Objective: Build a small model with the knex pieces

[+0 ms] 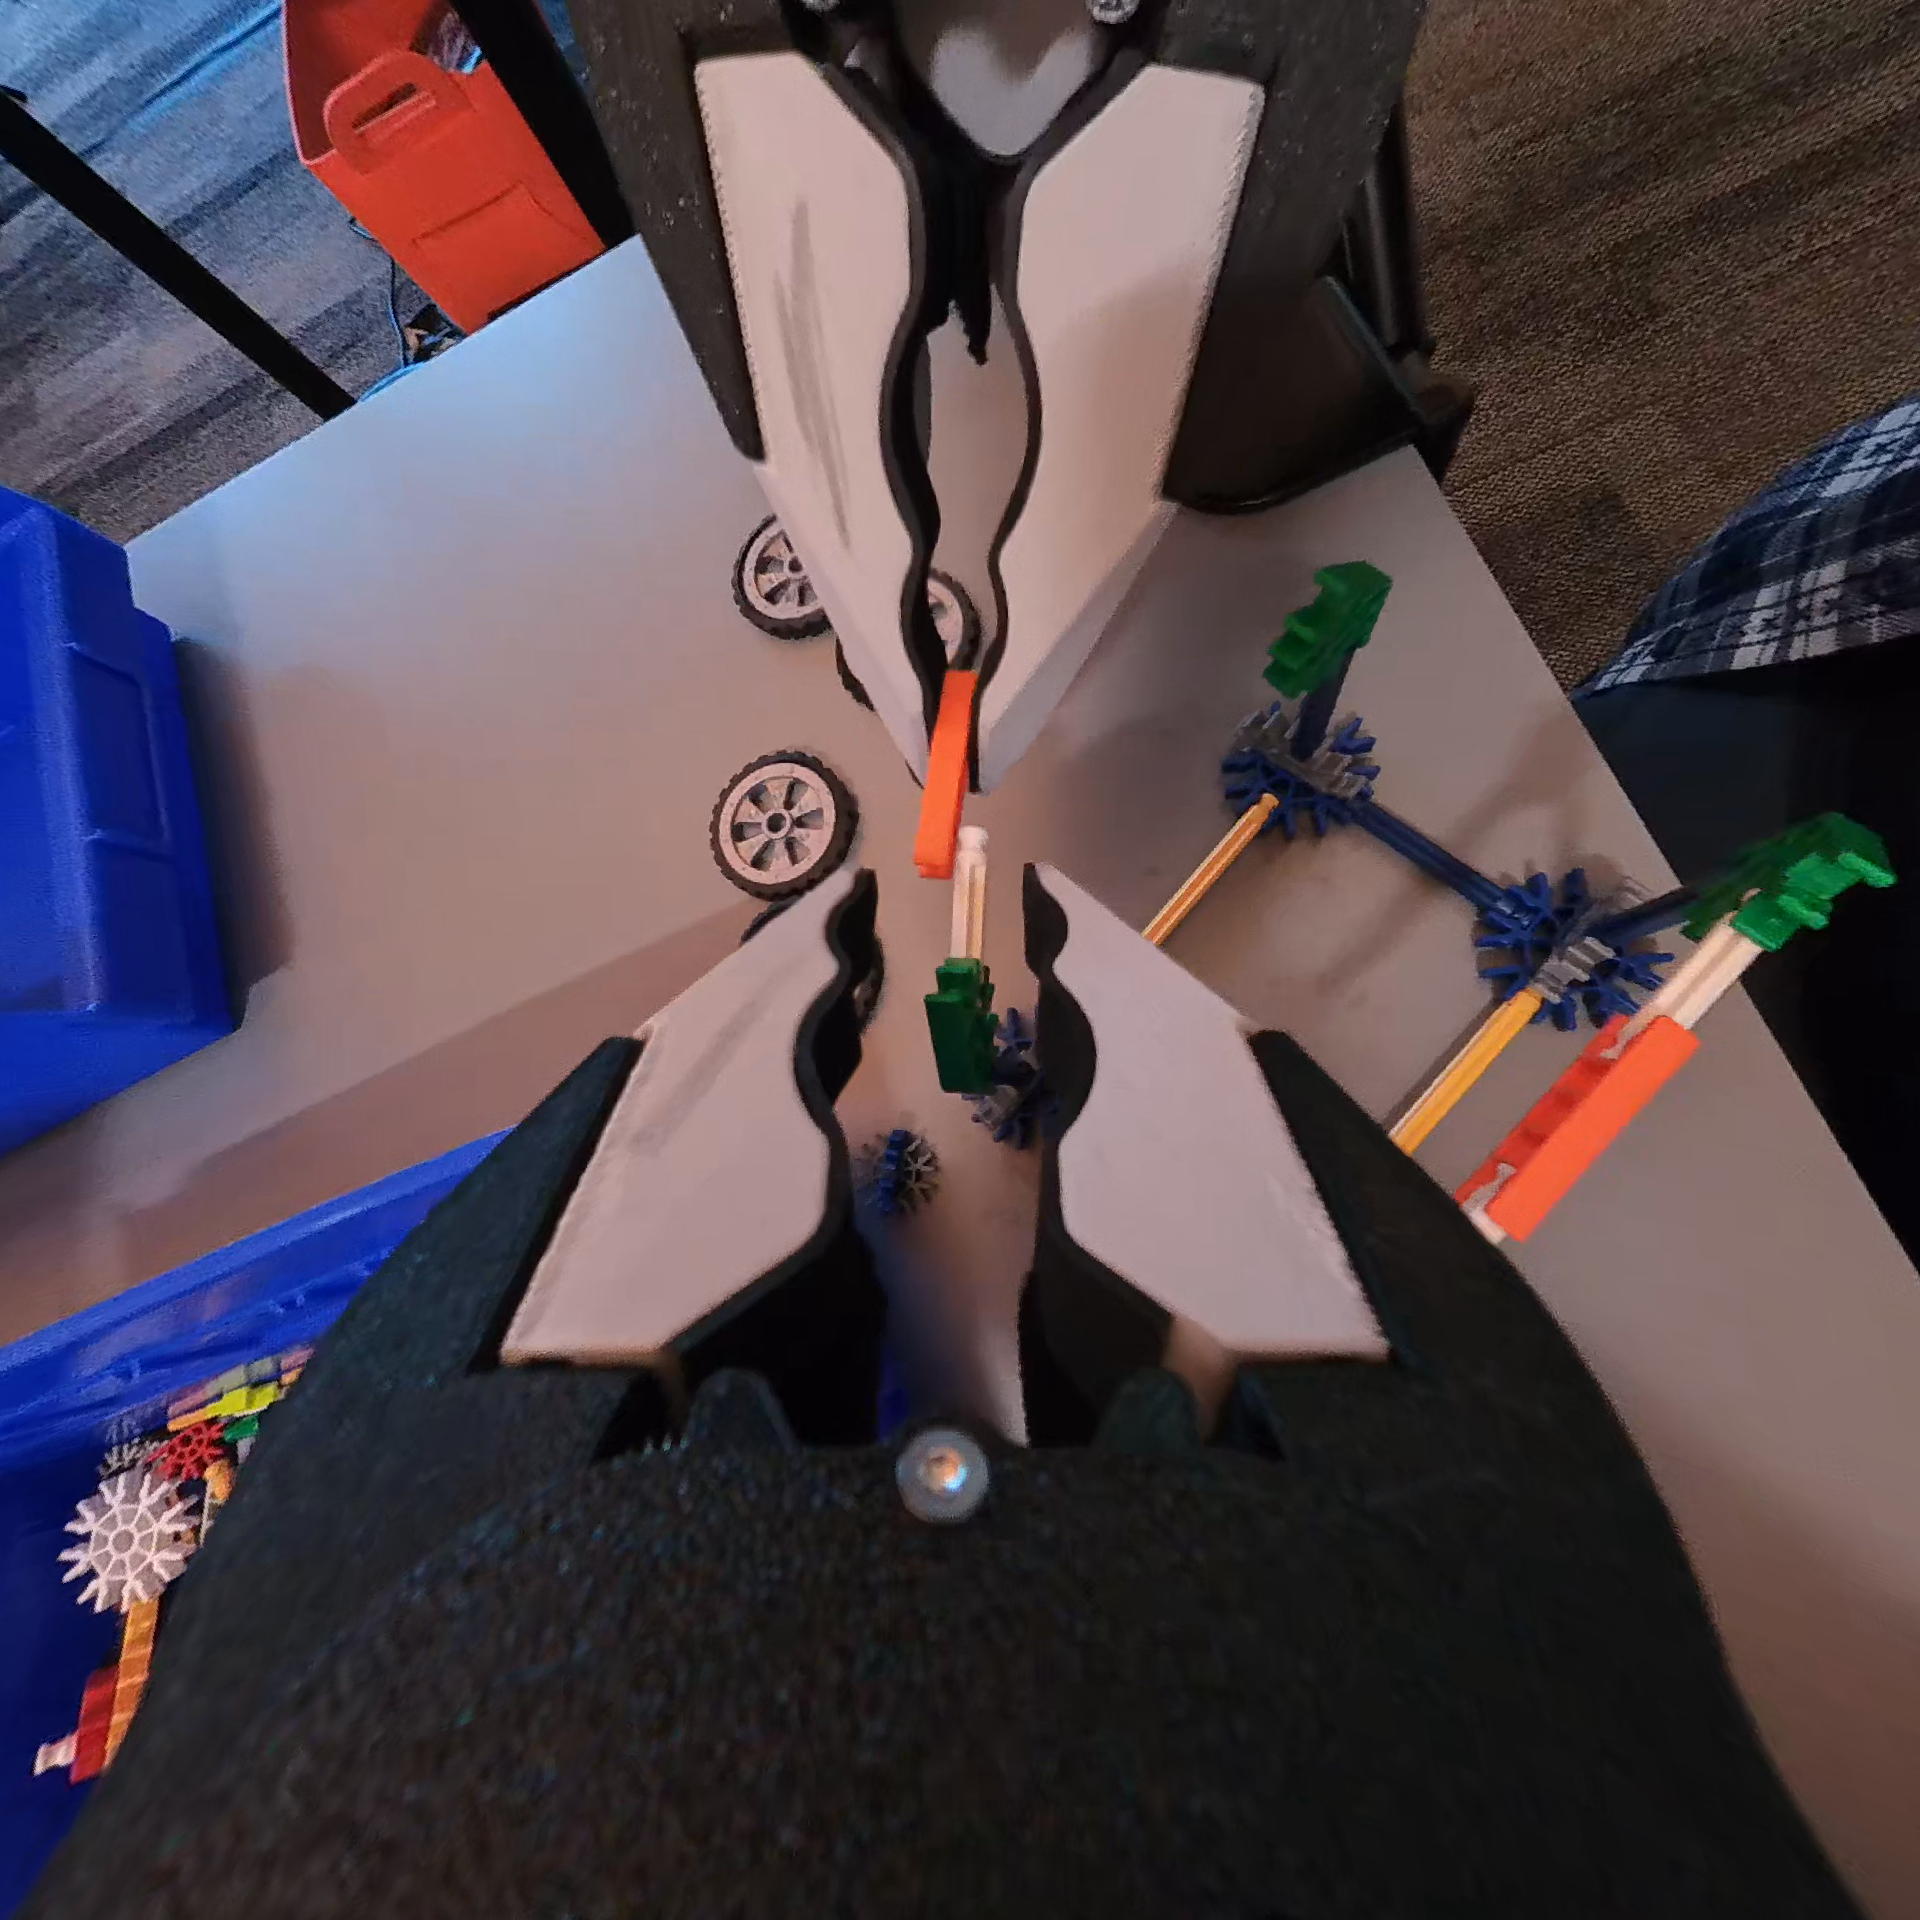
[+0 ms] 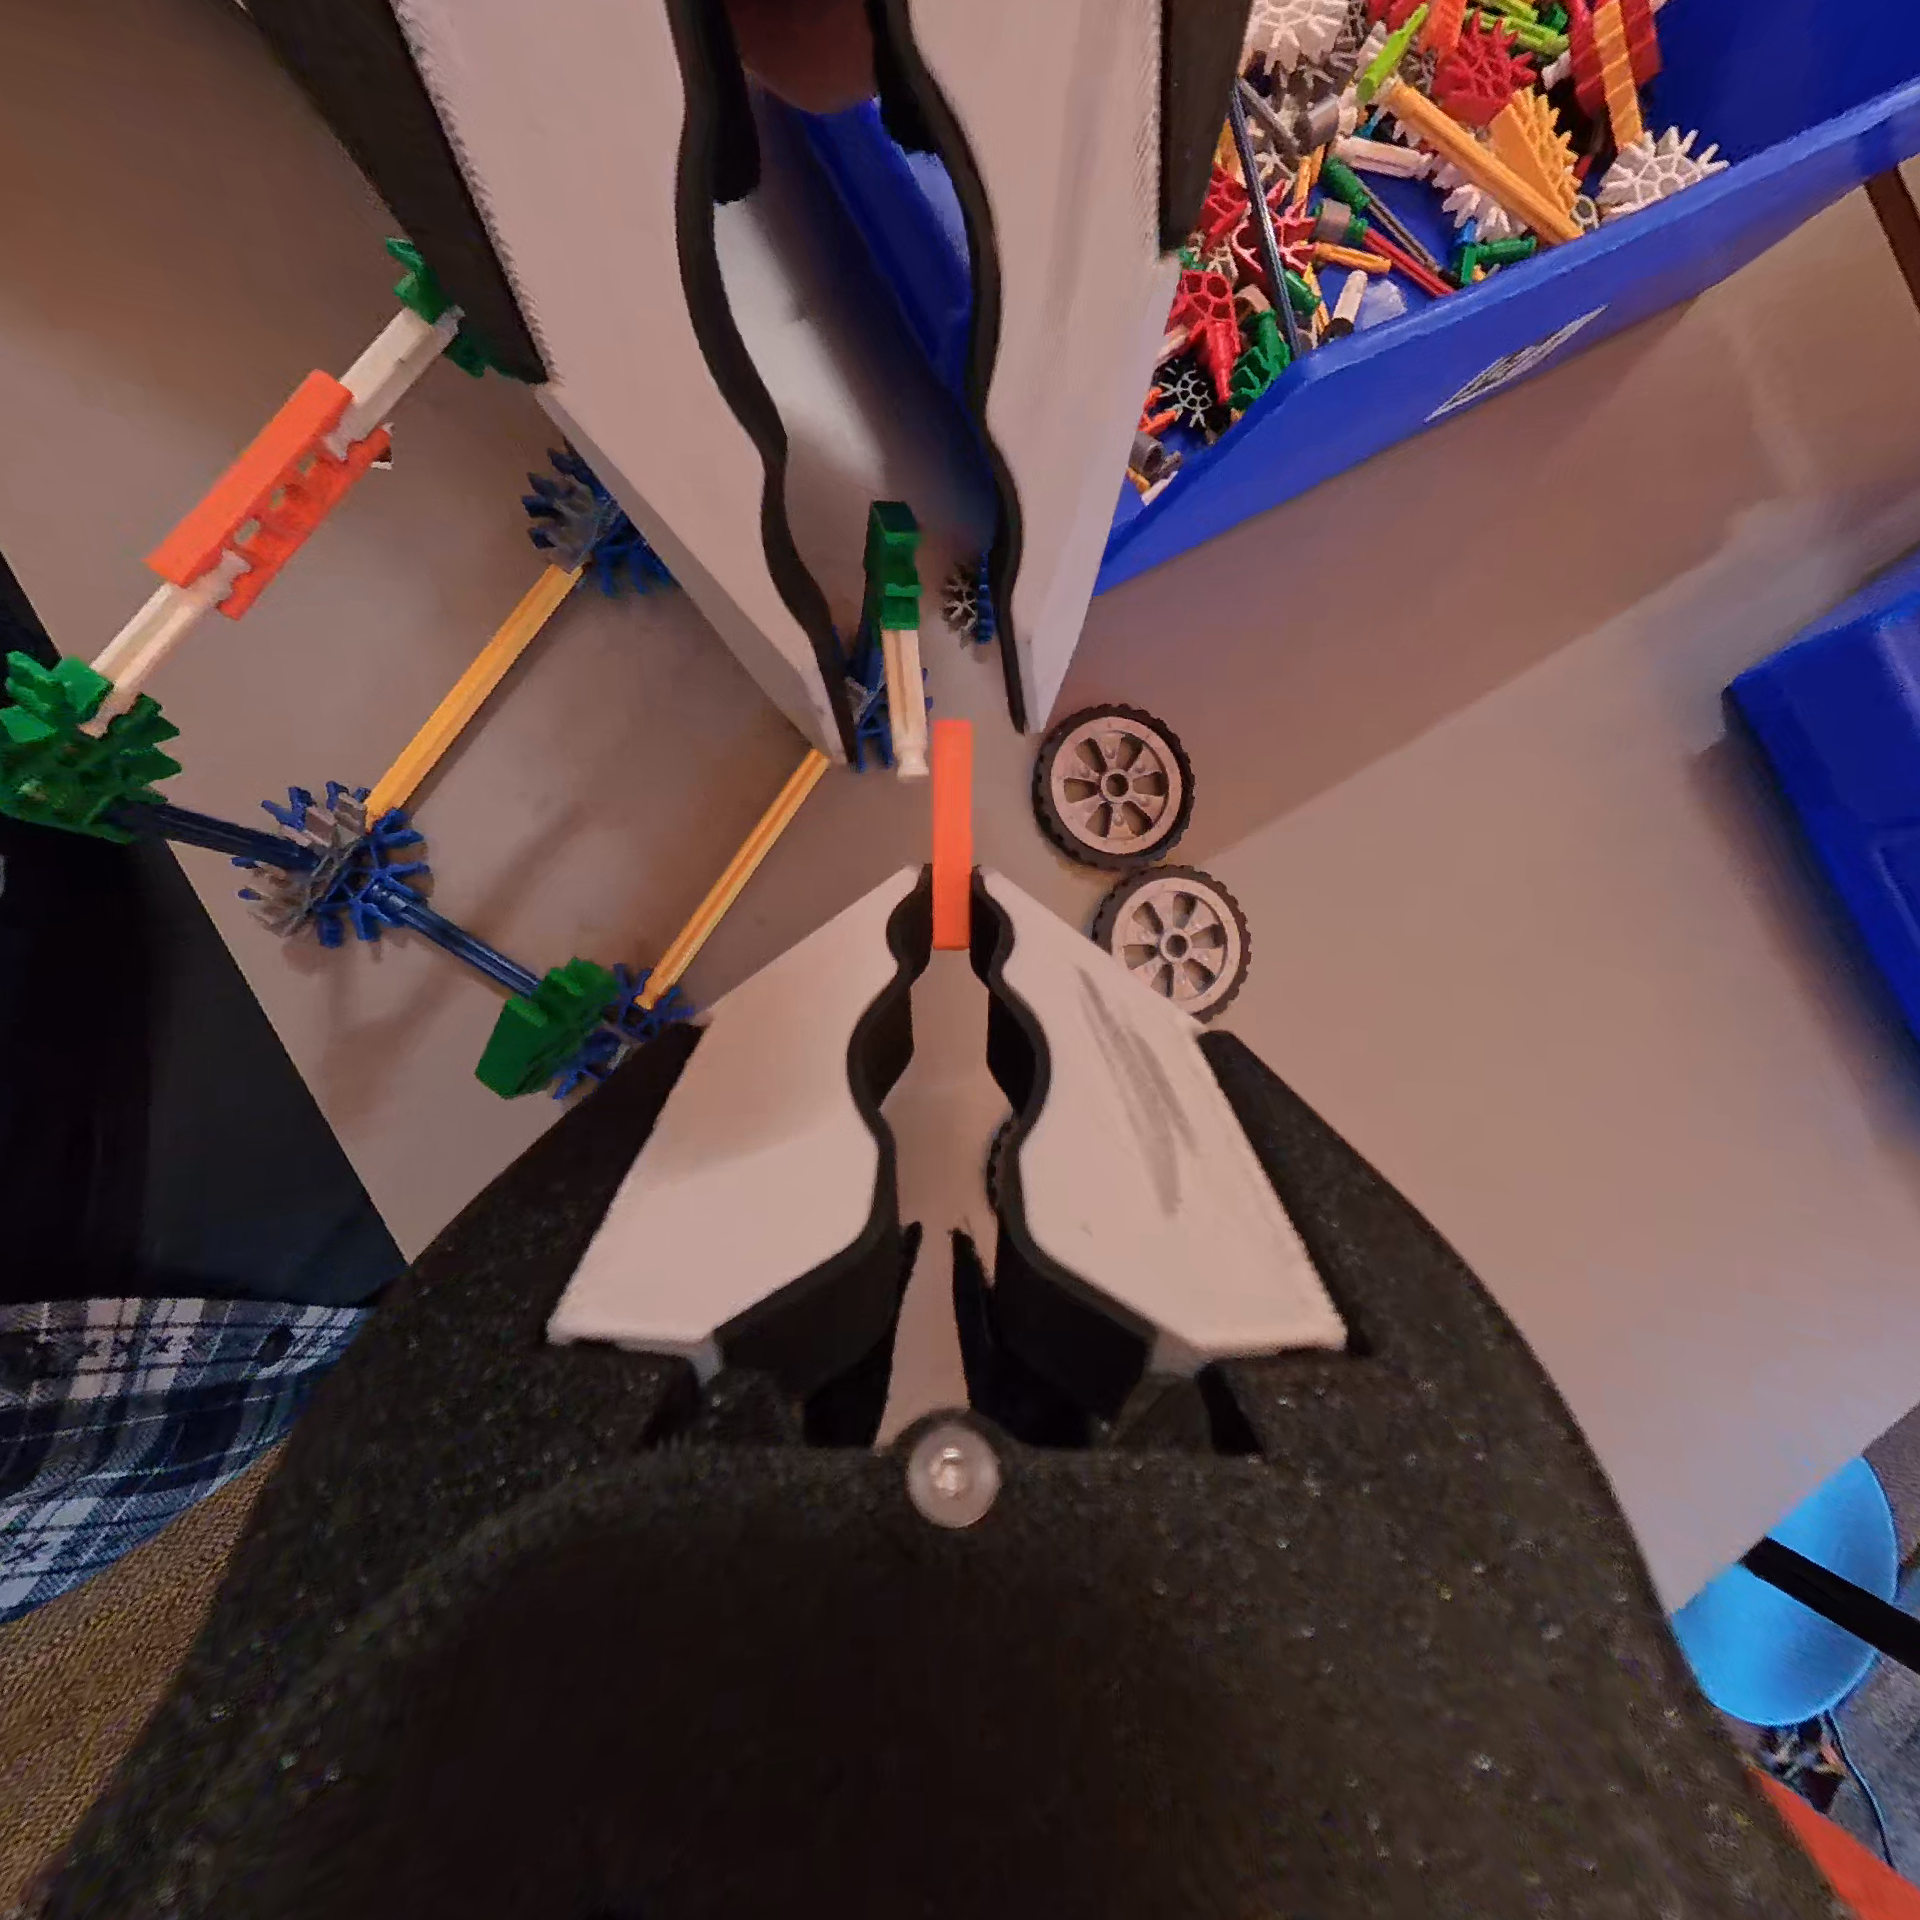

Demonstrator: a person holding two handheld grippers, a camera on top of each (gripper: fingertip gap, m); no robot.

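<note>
1. Right gripper (image 2: 951,894) pinches my orange connector (image 2: 951,831) by one end, just beside the white rod (image 2: 906,696).
2. Left gripper (image 1: 951,894) stands wide around that rod; I judge the connector could twist loose.

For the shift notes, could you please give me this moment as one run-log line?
left gripper: open, around white rod | right gripper: shut on orange connector | nearby: wheels, blue bin, table
</note>
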